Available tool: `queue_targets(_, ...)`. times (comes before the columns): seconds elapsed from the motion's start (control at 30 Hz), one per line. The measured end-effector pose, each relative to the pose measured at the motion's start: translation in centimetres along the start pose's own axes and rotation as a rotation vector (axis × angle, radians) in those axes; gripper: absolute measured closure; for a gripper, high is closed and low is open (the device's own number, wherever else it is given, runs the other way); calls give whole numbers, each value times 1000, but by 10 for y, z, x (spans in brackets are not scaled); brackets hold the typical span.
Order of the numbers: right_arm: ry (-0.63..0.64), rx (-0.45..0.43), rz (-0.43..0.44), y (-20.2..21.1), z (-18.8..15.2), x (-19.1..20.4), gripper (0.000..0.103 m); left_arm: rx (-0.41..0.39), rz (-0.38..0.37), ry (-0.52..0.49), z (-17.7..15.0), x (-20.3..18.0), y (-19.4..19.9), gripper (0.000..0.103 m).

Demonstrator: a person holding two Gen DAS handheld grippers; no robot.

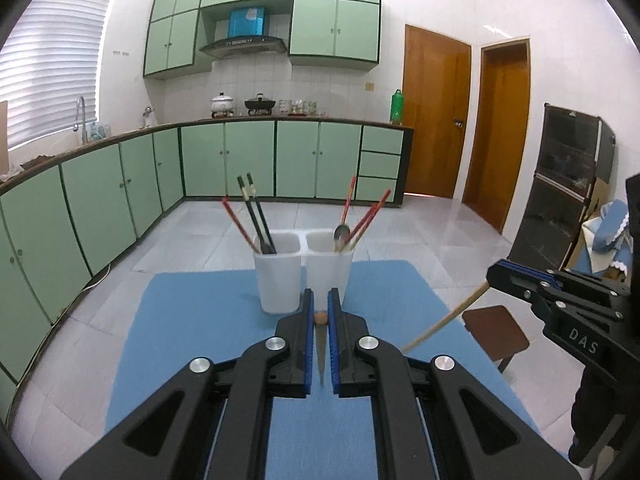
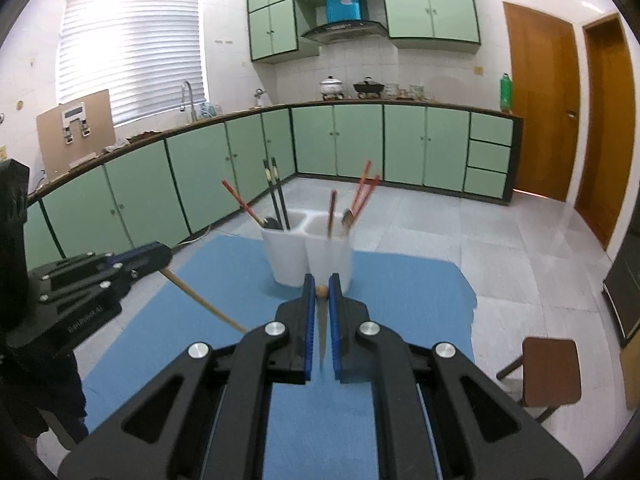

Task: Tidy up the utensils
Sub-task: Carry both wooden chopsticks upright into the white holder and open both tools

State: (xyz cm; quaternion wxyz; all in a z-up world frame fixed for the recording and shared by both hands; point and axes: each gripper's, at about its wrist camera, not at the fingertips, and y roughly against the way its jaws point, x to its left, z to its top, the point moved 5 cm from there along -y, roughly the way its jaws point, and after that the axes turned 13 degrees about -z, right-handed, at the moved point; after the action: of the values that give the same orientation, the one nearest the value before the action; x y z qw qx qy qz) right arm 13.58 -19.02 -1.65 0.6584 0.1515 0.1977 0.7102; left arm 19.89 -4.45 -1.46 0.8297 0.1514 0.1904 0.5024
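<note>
Both grippers carry one light wooden chopstick each, held end-on between narrow fingers. The left gripper (image 1: 320, 312) pinches the left chopstick (image 1: 321, 318), only its round tip showing past the pads; in the right wrist view the same stick (image 2: 204, 303) runs out of the left gripper's fingers (image 2: 152, 258) down toward the blue mat (image 2: 400, 280). The right gripper (image 2: 321, 291) likewise clamps the right chopstick (image 2: 321, 291), seen from the left wrist view as a long pale stick (image 1: 444, 318) sticking out of it. Both sit above the worktop mat, near the white twin holder (image 1: 304, 264), not yet over it. Judgement: step in hand is dropping these two into a cup, and the task looks well along since most utensils are already stowed. To do it well, tilt each stick near vertical, bring the lower tip over the cup mouth, clear the leaning sticks already inside, then release low so it doesn't bounce out or tip the light holder. Left compartment (image 1: 278, 276): one red chopstick (image 1: 240, 224), a black pair (image 1: 256, 212), and something dark at the rim, too small to name. Right compartment (image 1: 330, 272): a metal spoon (image 1: 341, 234) and several red chopsticks (image 1: 370, 216) fanned rightward; the right wrist view is blurred there.
</note>
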Motion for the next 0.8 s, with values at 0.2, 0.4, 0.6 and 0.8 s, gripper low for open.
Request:
queue_targets(0.2, 26, -19, 29, -2, 34, 6, 97, -34, -28, -4, 26, 6, 2, 96)
queue_targets(0.4, 24, -73, 55, -1, 78, 9, 97, -94, -33, -41, 64, 13, 7, 96)
queue_targets(0.6, 2, -148, 69, -7, 136, 7, 97, -181, -19, -81, 116, 18, 4, 96)
queue_targets(0.8, -24, -216, 37, -27, 190, 1, 97, -268, -2, -101, 168, 28, -10, 97)
